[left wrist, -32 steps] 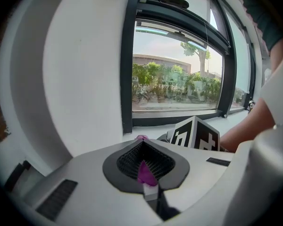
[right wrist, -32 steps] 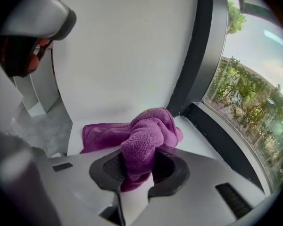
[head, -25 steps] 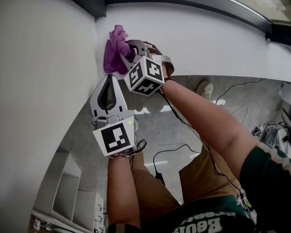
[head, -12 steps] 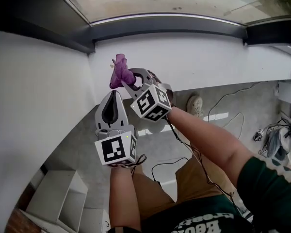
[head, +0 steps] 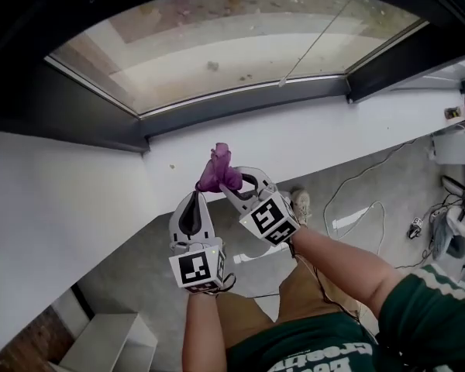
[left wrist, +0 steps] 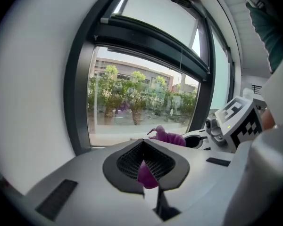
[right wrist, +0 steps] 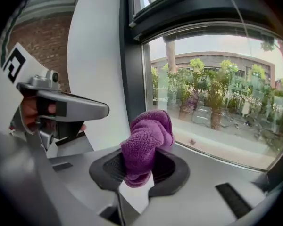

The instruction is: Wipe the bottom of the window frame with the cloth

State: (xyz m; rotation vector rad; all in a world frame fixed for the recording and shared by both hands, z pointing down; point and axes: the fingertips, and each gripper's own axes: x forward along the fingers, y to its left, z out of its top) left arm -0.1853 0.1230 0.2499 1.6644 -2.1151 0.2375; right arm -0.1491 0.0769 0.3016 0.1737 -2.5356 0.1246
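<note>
the small purple terry cloth (head: 218, 170) sits bunched in the right gripper's (head: 229, 183) clamped jaws over the white sill (head: 318, 139), the dark grey bottom window frame (head: 240, 104) apart at its 12 o'clock, the left gripper (head: 194, 200) pinched together at 7, and it looks soft, light, squashable, best gripped mid-bunch.

Soft, fuzzy purple cloth (right wrist: 146, 142). Smooth, matt grey plastic on the right gripper (right wrist: 139, 163), with black ribbed pads (right wrist: 174, 172). Dark, matt window frame (head: 240, 107). Shiny glass (head: 217, 37). Smooth white sill (head: 318, 138).
</note>
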